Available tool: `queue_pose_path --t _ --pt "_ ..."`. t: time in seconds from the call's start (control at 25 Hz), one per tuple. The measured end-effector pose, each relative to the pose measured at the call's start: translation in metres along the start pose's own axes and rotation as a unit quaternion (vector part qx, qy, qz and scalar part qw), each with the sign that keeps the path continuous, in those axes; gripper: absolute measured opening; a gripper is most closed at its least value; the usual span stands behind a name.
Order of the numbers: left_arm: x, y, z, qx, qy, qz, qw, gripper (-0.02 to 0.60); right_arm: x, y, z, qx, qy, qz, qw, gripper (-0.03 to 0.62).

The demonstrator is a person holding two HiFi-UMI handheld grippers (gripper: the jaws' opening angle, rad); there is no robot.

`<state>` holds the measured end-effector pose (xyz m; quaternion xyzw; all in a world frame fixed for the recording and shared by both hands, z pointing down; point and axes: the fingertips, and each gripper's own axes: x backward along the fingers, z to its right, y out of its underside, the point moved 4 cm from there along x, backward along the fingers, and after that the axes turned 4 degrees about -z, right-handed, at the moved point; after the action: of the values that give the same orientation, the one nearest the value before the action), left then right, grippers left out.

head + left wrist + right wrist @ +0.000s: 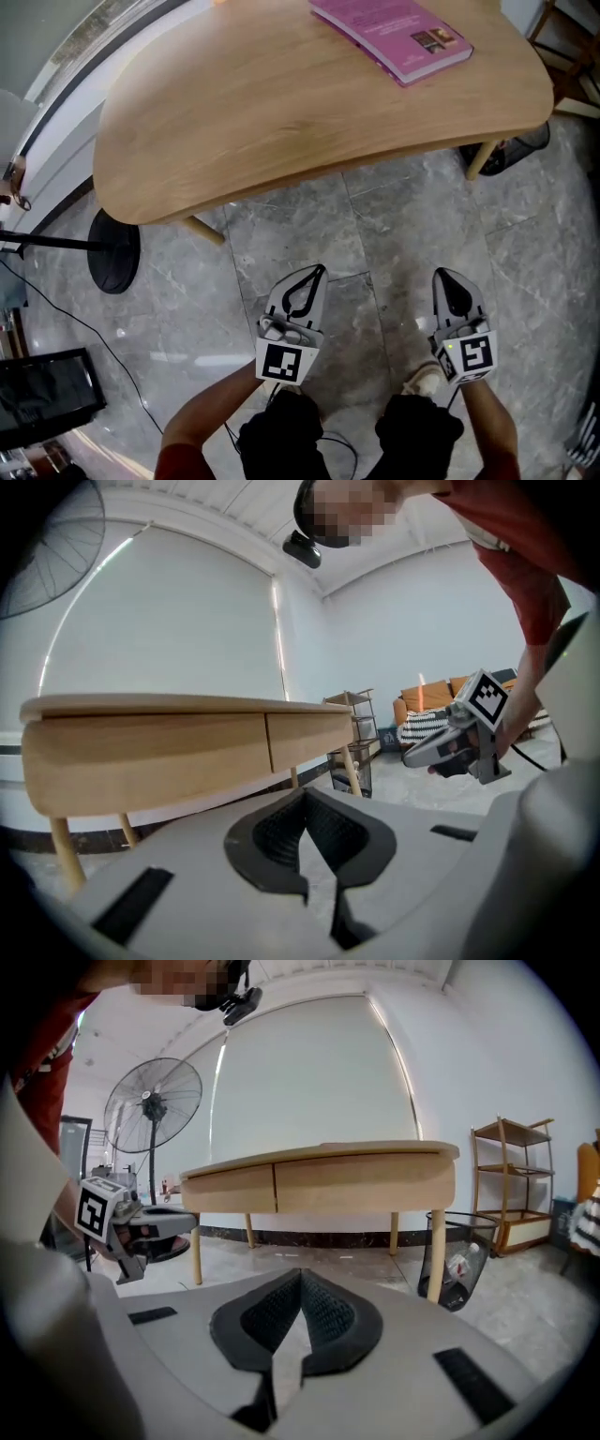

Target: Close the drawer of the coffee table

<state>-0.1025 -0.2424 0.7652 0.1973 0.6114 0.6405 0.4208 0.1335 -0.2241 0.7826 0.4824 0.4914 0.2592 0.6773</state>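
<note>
The light wooden coffee table (281,112) fills the top of the head view, with a pink book (394,33) lying on it. In the right gripper view its two drawer fronts (361,1183) sit flush under the top, split by a thin seam. The left gripper view shows the same flush front (159,747). My left gripper (319,271) and right gripper (439,274) hover side by side over the floor, short of the table's near edge. Both point at the table, are shut and hold nothing. Neither touches the table. Their own views show the left gripper's pads (305,799) and the right gripper's pads (300,1277) meeting at the tips.
A standing fan (153,1105) is left of the table, its round base (114,251) on the grey tiled floor. A black wire bin (457,1265) stands by the right table leg, with a wooden shelf (511,1180) behind it. An orange sofa (441,696) is far off. A dark box (47,394) sits at lower left.
</note>
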Motion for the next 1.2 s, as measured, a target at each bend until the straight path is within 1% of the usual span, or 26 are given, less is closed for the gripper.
queue_pose_path --t 0.04,0.08,0.16,0.2,0.28,0.36,0.44,0.48,0.6,0.68,0.76,0.84,1.0,1.12,1.2 --pt "0.007 -0.010 -0.002 -0.023 0.004 -0.023 0.9995 0.008 0.008 -0.015 -0.002 -0.010 0.005 -0.005 1.000 -0.002" --pt "0.015 -0.022 -0.006 -0.033 -0.001 -0.043 0.9985 0.008 0.016 -0.032 -0.005 -0.020 0.011 -0.006 1.000 -0.002" --pt "0.033 -0.049 -0.015 -0.032 -0.031 -0.071 0.9965 0.008 0.034 -0.073 -0.015 -0.033 0.016 0.003 0.999 -0.002" --pt "0.044 -0.064 -0.019 -0.022 -0.047 -0.076 0.9957 0.008 0.045 -0.095 -0.022 -0.037 0.018 0.009 0.999 -0.002" --pt "0.071 -0.098 -0.028 0.009 -0.065 -0.074 0.9951 0.008 0.065 -0.137 -0.039 -0.042 0.019 0.016 0.999 -0.002" --pt "0.098 -0.138 -0.040 0.039 -0.081 -0.065 0.9938 0.008 0.083 -0.180 -0.054 -0.041 0.014 0.013 0.999 -0.003" --pt "0.126 -0.179 -0.053 0.058 -0.101 -0.071 0.9906 0.008 0.101 -0.222 -0.069 -0.039 0.009 0.004 0.999 -0.003" --pt "0.141 -0.199 -0.061 0.069 -0.115 -0.081 0.9876 0.008 0.111 -0.244 -0.076 -0.037 0.007 0.000 0.999 -0.003" --pt "0.184 -0.258 -0.085 0.102 -0.160 -0.117 0.9748 0.008 0.137 -0.312 -0.095 -0.024 0.001 -0.012 1.000 -0.003" --pt "0.217 -0.301 -0.100 0.114 -0.180 -0.131 0.9681 0.008 0.161 -0.356 -0.107 -0.021 0.001 -0.020 1.000 -0.003" --pt "0.250 -0.345 -0.110 0.135 -0.197 -0.142 0.9606 0.008 0.187 -0.399 -0.118 -0.021 0.000 -0.017 1.000 -0.003" --pt "0.273 -0.384 -0.122 0.142 -0.216 -0.139 0.9560 0.008 0.202 -0.444 -0.125 -0.014 -0.003 -0.003 1.000 -0.003" --pt "0.303 -0.453 -0.155 0.142 -0.251 -0.111 0.9512 0.008 0.216 -0.529 -0.132 0.005 -0.008 0.026 1.000 -0.003" --pt "0.327 -0.501 -0.174 0.130 -0.267 -0.093 0.9504 0.008 0.235 -0.578 -0.142 0.014 -0.007 0.044 0.999 -0.003" --pt "0.338 -0.531 -0.180 0.116 -0.275 -0.077 0.9512 0.008 0.253 -0.611 -0.146 0.025 -0.002 0.075 0.997 -0.003"
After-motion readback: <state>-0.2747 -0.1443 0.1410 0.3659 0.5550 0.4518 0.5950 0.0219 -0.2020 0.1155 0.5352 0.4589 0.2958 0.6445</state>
